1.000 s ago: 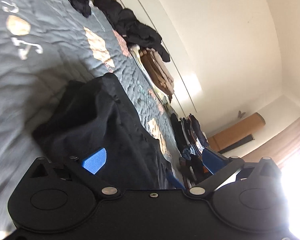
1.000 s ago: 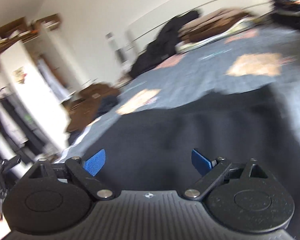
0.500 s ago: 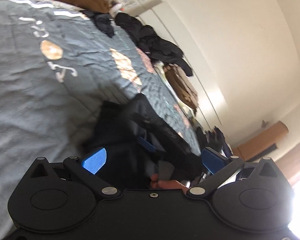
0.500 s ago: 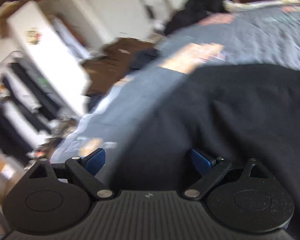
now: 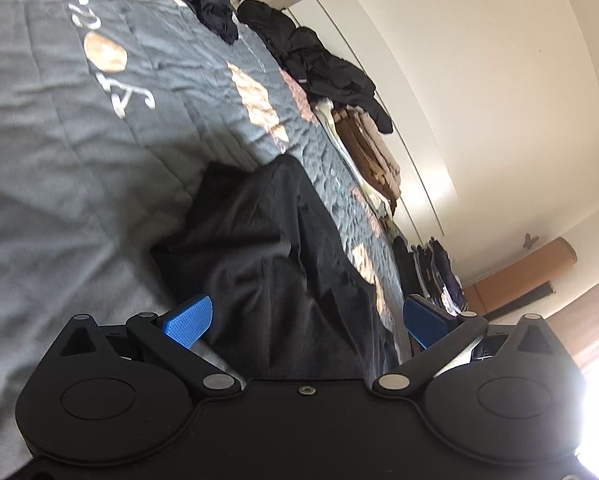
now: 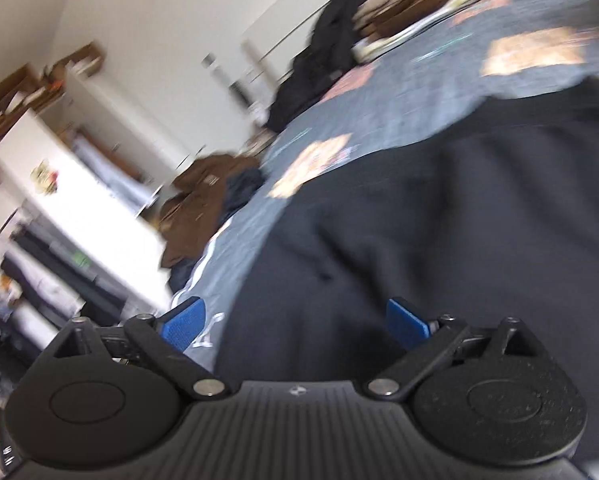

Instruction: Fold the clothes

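Observation:
A black garment (image 5: 267,264) lies folded and rumpled on the grey patterned bedspread (image 5: 59,152). My left gripper (image 5: 305,320) hovers just above its near edge, open, with the cloth below the blue pads (image 5: 189,316) and nothing pinched. In the right wrist view the same black garment (image 6: 439,220) fills the right half, blurred. My right gripper (image 6: 295,326) is over its left edge, its jaws opening wide, with cloth beneath them but none gripped.
Piles of dark clothes (image 5: 319,64) and folded brown clothes (image 5: 371,148) line the bed's far side by the wall. A brown garment (image 6: 203,196) lies past the bed's corner next to a white cabinet (image 6: 71,200). Hanging clothes (image 5: 435,264) stand further back.
The right gripper, seen over the garment half a second ago in the left wrist view, has left that view. The right wrist view has swung sideways. The garment now lies more bunched.

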Motion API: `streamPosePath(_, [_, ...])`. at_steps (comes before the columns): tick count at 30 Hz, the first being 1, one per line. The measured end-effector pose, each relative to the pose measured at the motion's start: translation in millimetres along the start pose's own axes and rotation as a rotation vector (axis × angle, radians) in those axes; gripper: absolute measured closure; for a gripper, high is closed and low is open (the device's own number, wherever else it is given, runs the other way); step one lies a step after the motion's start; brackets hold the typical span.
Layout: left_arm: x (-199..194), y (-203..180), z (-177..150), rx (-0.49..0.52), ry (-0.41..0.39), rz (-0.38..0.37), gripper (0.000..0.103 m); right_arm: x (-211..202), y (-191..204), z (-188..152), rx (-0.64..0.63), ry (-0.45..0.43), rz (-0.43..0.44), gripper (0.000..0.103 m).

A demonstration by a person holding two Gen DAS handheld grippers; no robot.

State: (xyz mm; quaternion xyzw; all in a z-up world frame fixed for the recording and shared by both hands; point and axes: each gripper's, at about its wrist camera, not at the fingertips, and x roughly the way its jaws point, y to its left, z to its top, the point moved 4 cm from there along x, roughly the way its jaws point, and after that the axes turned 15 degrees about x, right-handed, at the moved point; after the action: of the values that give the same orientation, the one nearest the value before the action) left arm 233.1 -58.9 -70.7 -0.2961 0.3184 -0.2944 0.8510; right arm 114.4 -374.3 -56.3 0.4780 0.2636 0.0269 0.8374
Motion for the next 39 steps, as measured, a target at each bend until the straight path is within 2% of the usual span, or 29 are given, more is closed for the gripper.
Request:
streamPosePath(4, [14.2,6.3,-17.2,-0.040,0.034,-0.002,0.000,-60.7,-29.5,-10.1,0.062,-0.050,-0.057,0.004])
streamPosePath(6, [20.8,9.7,-25.7,-0.062,0.047,-0.003,0.000,-81.8,-36.6,-15.9,0.038,-0.068,-0.097,0.004])
streamPosePath(13, [30.1,22.8,-55.3,-0.176,0.017,-0.026,0.000,-119.3,-49.3,-19.1,-0.010,-0.150,-0.129,0.003])
streamPosePath(15, [30.5,19.7,-61.7,-0.178,0.009,-0.046,0.000,-122.2,-47.2,-15.1,-0.051,-0.157,-0.138,0.003])
streamPosePath(18, [34.9,16.0,-67.2,-0.165,0.014,-0.056,0.000,-123.7,-48.0,-12.4,-0.037,-0.152,-0.091,0.003])
streamPosePath(23, [40.7,26.5,-64.6,-0.249,-0.048,-0.028,0.000,-110.5,-69.2,-21.3,0.139,-0.093,-0.017,0.003])
streamPosePath(26, [49.3,26.1,-57.9,-0.255,-0.061,0.000,0.000,-98.0,-80.6,-31.0,0.217,-0.049,-0.027,0.003])
streamPosePath(31, [72.3,22.2,-46.2,-0.237,-0.061,0.049,0.000,-96.7,-76.5,-34.1,0.179,-0.047,-0.035,0.003])
streamPosePath(39, [91.9,24.5,-34.8,-0.282,-0.115,0.080,0.001,-92.3,-88.1,-37.0,0.265,-0.017,-0.016,0.003])
